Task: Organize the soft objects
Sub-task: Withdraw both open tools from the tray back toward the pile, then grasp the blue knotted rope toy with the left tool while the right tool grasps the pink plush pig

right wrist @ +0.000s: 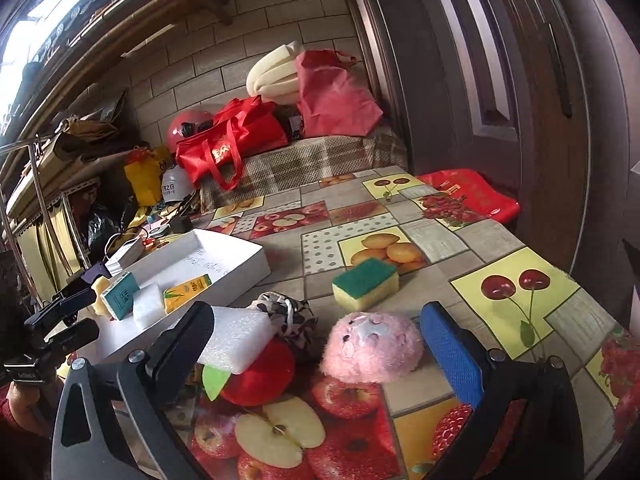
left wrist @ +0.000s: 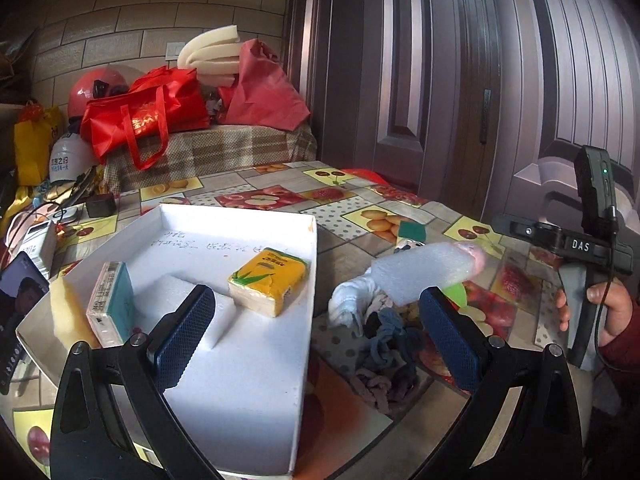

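We cannot read the handwriting on the floor of the white tray, whose near corner runs off the bottom edge. The foam block covers most of the red plush apple, and we see only part of the patterned cloth behind it (its shape stays unclear).

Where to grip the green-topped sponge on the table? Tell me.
Take the sponge across its two long yellow foam sides, coming down from above. It lies flat, green scouring face up, clear of the pink plush toy, so open fingers fit either side.
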Demonstrator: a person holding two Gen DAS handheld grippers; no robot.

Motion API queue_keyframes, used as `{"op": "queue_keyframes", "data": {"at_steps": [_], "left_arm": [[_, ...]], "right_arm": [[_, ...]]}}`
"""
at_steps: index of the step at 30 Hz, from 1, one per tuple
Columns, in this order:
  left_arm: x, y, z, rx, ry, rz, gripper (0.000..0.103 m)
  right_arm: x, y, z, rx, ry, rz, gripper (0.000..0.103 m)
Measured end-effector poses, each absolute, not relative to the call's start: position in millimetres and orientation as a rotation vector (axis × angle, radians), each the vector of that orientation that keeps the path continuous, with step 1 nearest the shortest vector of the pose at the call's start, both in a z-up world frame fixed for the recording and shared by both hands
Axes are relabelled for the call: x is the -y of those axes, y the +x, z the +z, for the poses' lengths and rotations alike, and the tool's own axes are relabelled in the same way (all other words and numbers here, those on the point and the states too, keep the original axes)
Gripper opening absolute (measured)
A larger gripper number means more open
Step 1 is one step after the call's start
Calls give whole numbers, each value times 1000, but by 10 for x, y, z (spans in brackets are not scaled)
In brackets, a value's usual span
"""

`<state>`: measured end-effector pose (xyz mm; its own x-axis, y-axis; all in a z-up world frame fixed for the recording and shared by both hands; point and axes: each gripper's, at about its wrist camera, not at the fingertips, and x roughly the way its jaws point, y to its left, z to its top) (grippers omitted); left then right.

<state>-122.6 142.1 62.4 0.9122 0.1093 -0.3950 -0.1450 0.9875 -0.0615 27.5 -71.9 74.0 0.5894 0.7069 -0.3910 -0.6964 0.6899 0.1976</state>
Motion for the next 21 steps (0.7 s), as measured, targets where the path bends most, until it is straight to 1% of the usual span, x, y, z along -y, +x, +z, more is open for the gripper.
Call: {"op": "queue_keyframes", "data": {"at_steps": [6, 9, 14, 15, 16, 17, 18, 19, 20, 21], "left_arm": [[-923, -945, 489, -575, 27, 106, 102], [-901, -814, 391, -658, 18, 107, 96], [-906, -696, 261, -749, 23, 122, 96], [-888, -676, 244, -761, 37, 122, 91], [-862, -650, 216, -780, 54, 124, 80], [-843, -612, 176, -807, 68, 127, 72], [-829, -579, 137, -834, 80, 131, 56], [-812, -565, 119, -842, 95, 139, 41], [-788, -561, 107, -848, 103, 122, 31], [-770, -569, 106, -845, 113, 124, 29]], "right_arm": [[863, 384, 730, -512, -50, 842, 103], [815, 486, 674, -571, -118, 832, 103], [555, 709, 530, -645, -231, 822, 103], [493, 761, 487, -670, -248, 822, 103], [436, 809, 444, -700, -256, 827, 103], [400, 858, 396, -733, -261, 831, 103], [368, 894, 352, -763, -265, 837, 102], [354, 915, 324, -783, -266, 844, 92], [360, 925, 311, -795, -261, 856, 78], [375, 931, 313, -800, -249, 873, 62]]}}
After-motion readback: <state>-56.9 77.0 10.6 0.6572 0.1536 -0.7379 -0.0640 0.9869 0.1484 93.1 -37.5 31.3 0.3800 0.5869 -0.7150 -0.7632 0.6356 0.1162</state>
